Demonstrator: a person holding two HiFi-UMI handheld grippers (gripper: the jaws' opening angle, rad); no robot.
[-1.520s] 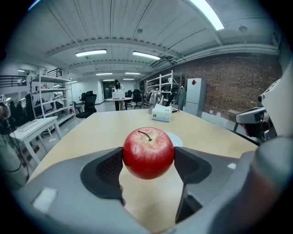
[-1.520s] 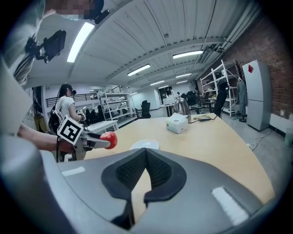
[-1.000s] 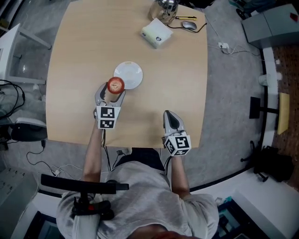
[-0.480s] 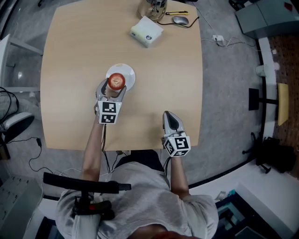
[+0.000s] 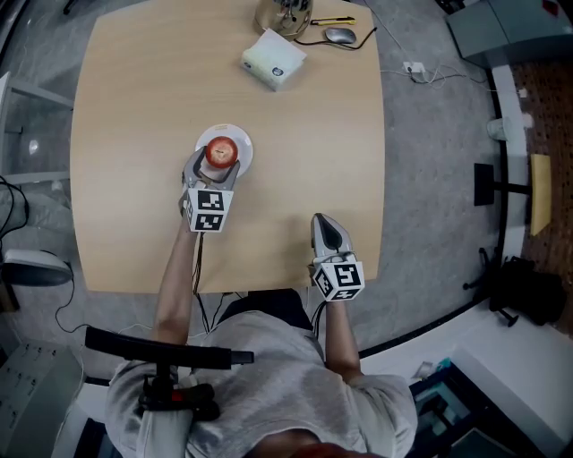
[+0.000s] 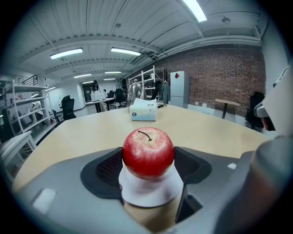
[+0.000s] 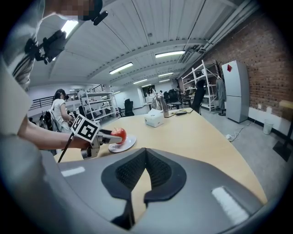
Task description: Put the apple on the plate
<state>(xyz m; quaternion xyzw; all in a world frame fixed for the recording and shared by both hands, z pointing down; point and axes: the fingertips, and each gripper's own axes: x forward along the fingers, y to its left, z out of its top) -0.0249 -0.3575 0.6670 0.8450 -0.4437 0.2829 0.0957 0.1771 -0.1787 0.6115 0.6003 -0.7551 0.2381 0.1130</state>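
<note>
A red apple (image 5: 221, 150) is held between the jaws of my left gripper (image 5: 218, 161), right over the middle of a small white plate (image 5: 242, 141) on the tan table (image 5: 134, 107). In the left gripper view the apple (image 6: 148, 152) fills the gap between both pads, stem up, and the plate (image 6: 151, 191) lies just beneath it. I cannot tell whether the apple touches the plate. My right gripper (image 5: 324, 220) is shut and empty near the table's front edge, its pads meeting (image 7: 145, 151). From there the apple (image 7: 119, 134) and plate (image 7: 124, 144) show at far left.
At the table's far side are a white tissue box (image 5: 273, 58), a glass jug (image 5: 282, 13), a computer mouse (image 5: 338, 36) with its cable, and a yellow pen (image 5: 333, 21). The table's right edge runs close beside my right gripper.
My left gripper has carried the apple forward from the plate's near edge to over its middle. The right gripper has stayed where it was.
</note>
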